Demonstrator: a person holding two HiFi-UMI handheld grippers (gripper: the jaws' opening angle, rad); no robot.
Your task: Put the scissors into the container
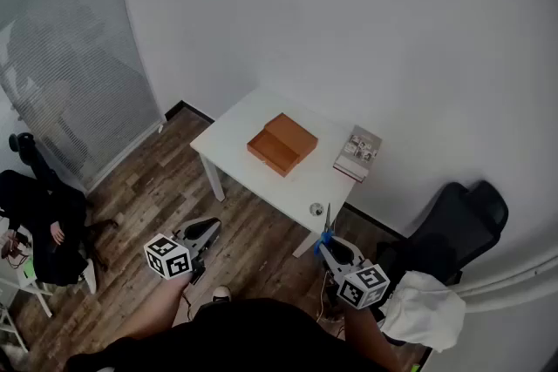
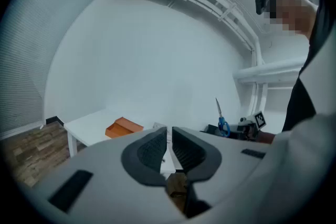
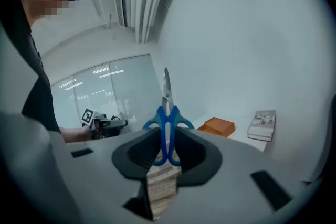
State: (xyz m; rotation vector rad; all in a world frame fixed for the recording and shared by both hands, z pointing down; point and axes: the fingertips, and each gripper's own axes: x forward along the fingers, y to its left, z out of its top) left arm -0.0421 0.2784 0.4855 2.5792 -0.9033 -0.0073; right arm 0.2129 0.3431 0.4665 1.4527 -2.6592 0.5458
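Blue-handled scissors [image 3: 168, 113] stand blades-up between the jaws of my right gripper [image 3: 168, 138], which is shut on their handles. In the head view this gripper [image 1: 330, 247] hangs off the near right corner of the white table [image 1: 240, 131], with the scissors [image 1: 328, 227] pointing up from it. The container, an open orange box [image 1: 282, 144], lies at the table's middle, well ahead of both grippers; it also shows as the orange box [image 3: 216, 126] and the orange box [image 2: 123, 127]. My left gripper [image 2: 167, 145] is shut with nothing in it and hovers over the floor as the left gripper [image 1: 204, 232].
A stack of books [image 1: 358, 154] lies at the table's right edge and a small round object [image 1: 316, 209] near its front corner. A black office chair [image 1: 455, 226] with a white cloth [image 1: 424, 309] stands at the right. A seated person [image 1: 37, 218] is at the far left.
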